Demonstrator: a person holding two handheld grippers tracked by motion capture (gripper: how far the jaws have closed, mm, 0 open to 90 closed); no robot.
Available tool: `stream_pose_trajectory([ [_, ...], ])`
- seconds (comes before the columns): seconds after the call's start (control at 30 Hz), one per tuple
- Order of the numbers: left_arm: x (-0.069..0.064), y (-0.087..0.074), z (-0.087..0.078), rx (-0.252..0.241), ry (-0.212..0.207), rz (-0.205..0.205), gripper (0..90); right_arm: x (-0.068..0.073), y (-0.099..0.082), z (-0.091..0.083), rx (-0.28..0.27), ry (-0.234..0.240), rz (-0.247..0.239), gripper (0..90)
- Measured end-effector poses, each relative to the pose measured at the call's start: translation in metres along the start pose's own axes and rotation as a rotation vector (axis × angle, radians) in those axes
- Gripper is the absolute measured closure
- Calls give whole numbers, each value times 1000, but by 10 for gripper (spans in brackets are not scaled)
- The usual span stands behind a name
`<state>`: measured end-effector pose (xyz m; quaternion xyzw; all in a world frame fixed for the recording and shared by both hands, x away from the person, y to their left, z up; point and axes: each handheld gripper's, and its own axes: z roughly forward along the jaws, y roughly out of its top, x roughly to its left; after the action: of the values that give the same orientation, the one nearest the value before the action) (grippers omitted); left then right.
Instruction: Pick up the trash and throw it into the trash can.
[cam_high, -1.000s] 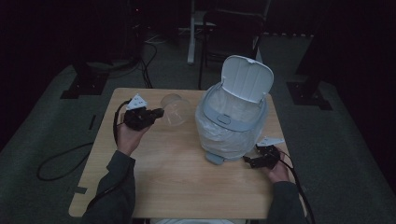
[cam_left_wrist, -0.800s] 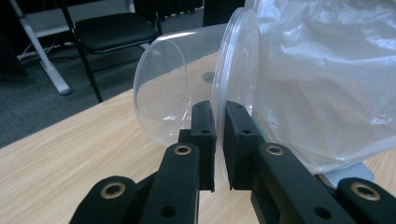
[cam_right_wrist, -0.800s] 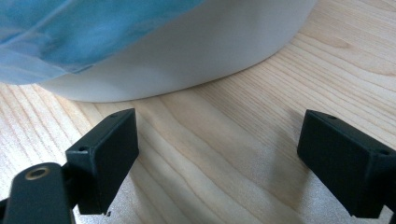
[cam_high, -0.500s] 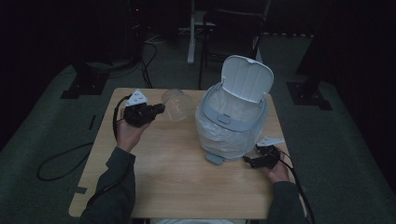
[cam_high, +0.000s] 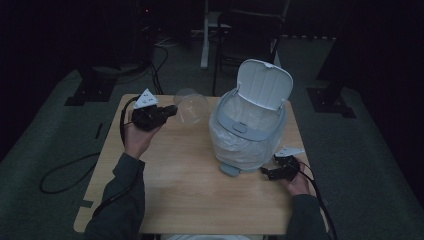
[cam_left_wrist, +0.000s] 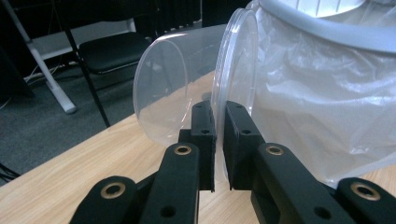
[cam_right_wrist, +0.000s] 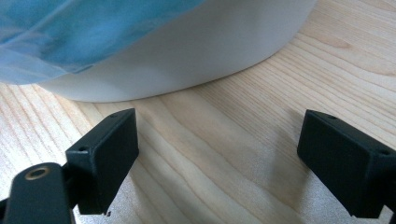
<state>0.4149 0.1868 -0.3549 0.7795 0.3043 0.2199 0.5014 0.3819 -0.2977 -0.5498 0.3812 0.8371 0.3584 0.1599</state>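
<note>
Left claw is pinched nearly shut on the rim of a clear plastic cup — the cup's on its side in the air above the far-left part of the table, mouth facing the bin. Right claw is wide open w/ nothing in it, parked low on the table right by the bin's base.

What could go wrong imo:
- The grip is only on a thin bit of rim, and the plastic looks flimsy. The cup could pivot or slip out mid-carry, or the wall could buckle if squeezed harder.
- The bin's lid is flipped up toward the back, so the opening is free, but the cup has to clear the grey rim ring. Come in too low and it clips the ring or snags the loose bag liner, which bulges out over the sides.
- A knock like that might shove the bin, and I think nothing's holding it. The right claw is near the base but apart from it, tho it's hard to tell from the high view.

Other stuff: a chair and cables on the floor behind the table, well apart. Nothing sits btw the cup and the bin.
</note>
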Motion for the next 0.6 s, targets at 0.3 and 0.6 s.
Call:
stream_pose_trajectory([
  [0.3,-3,12,-2,-10,2,21,844,0,0,0,0,0,0,117],
  [0.6,-4,22,-4,-21,1,37,844,0,0,0,0,0,0,117],
])
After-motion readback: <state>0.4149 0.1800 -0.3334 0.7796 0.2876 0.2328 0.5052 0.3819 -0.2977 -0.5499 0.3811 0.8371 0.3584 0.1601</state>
